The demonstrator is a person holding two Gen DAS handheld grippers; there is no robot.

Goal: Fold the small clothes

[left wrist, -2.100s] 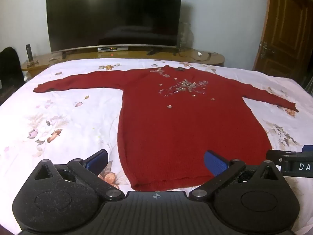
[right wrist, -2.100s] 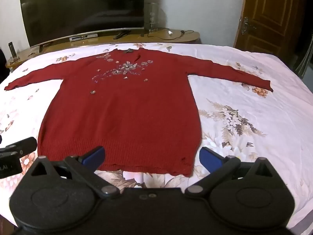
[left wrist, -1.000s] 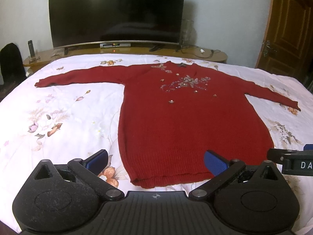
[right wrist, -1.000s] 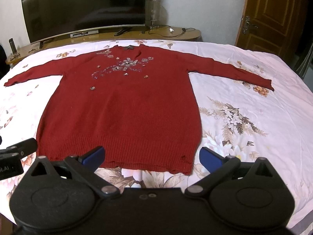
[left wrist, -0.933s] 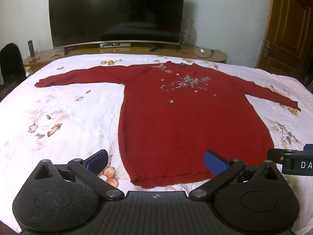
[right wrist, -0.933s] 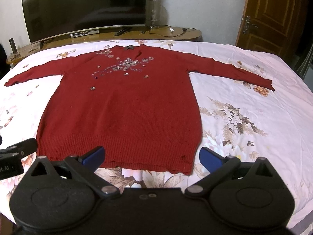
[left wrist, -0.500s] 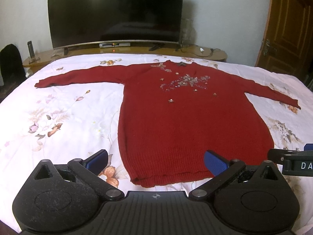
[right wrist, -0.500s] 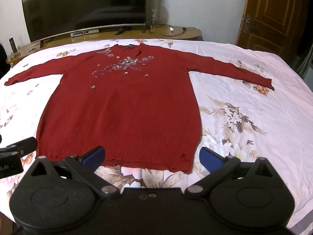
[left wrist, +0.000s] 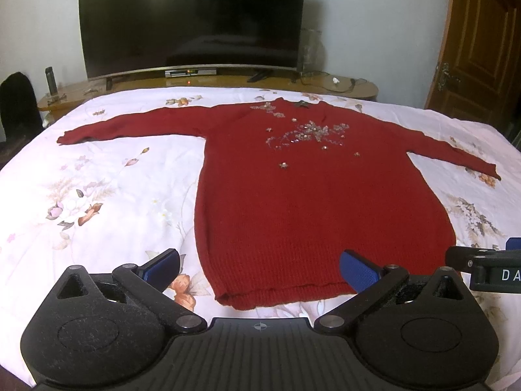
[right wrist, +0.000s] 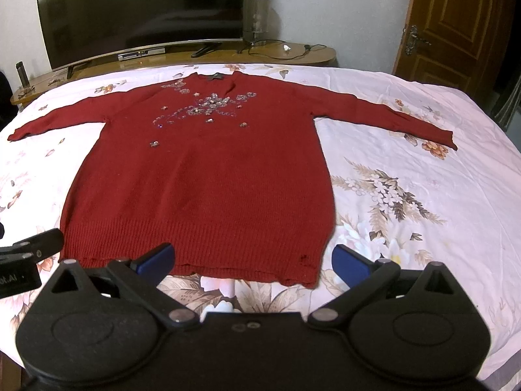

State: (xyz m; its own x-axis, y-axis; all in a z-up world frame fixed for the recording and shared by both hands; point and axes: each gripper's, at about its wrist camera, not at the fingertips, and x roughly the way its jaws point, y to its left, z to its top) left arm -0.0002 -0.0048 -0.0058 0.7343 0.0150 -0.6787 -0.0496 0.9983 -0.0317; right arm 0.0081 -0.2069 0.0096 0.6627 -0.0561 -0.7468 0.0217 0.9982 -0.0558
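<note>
Dark television [left wrist: 192, 19]; wooden door [right wrist: 456, 22]; perhaps a vase [right wrist: 255, 16]

Red rib-knit sweater [left wrist: 319, 208], matt and slightly rough, with shiny beaded and sequinned trim on chest. Soft cotton-like sheet [left wrist: 107, 176] on bed, smooth, lightly creased, floral print. Left tongs [left wrist: 259, 265] and right tongs [right wrist: 250, 260]: matt black plastic, finely grainy, with small bright metal pins and blue textured rubbery pads [left wrist: 356, 268]. Glossy black TV [left wrist: 192, 19] screen. Polished wooden surface [right wrist: 293, 52] and varnished wooden door [right wrist: 456, 22]. Painted matt wall [left wrist: 368, 22].
</note>
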